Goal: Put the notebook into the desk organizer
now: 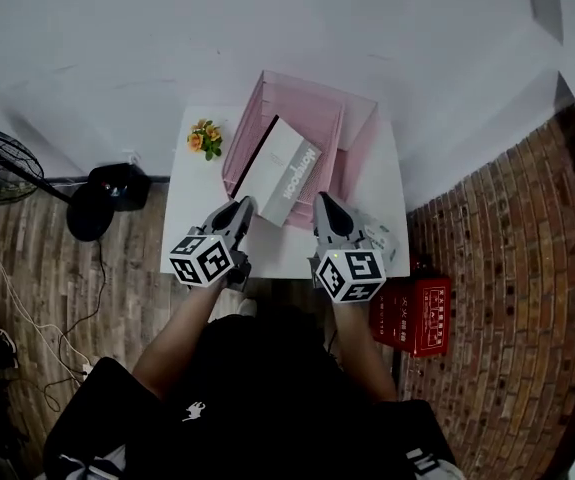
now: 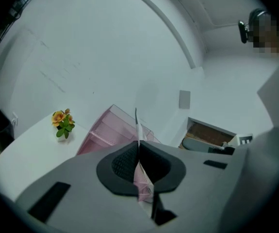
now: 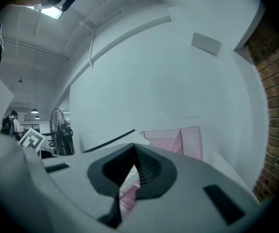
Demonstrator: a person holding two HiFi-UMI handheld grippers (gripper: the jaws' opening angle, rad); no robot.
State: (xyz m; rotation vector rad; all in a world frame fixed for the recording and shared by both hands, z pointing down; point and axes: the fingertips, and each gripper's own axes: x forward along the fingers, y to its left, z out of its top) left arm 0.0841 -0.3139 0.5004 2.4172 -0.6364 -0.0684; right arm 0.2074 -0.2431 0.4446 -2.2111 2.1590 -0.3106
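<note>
A white notebook (image 1: 282, 173) with grey print is tilted up over the front of the pink mesh desk organizer (image 1: 357, 138), which stands at the back of the white table (image 1: 192, 230). My left gripper (image 1: 242, 208) is shut on the notebook's lower left corner. In the left gripper view the notebook (image 2: 137, 125) runs edge-on up out of the left gripper (image 2: 139, 152), with the organizer (image 2: 105, 130) behind. My right gripper (image 1: 324, 203) is shut, right beside the notebook's right edge. From the right gripper (image 3: 134, 152) the notebook (image 3: 112, 143) extends leftward in front of the organizer (image 3: 178, 140).
A small pot of orange flowers (image 1: 205, 138) stands at the table's back left. A pale object (image 1: 382, 238) lies at the table's right edge. On the wooden floor are a red box (image 1: 417, 313) to the right, a black device (image 1: 107, 193) and a fan (image 1: 2, 163) to the left.
</note>
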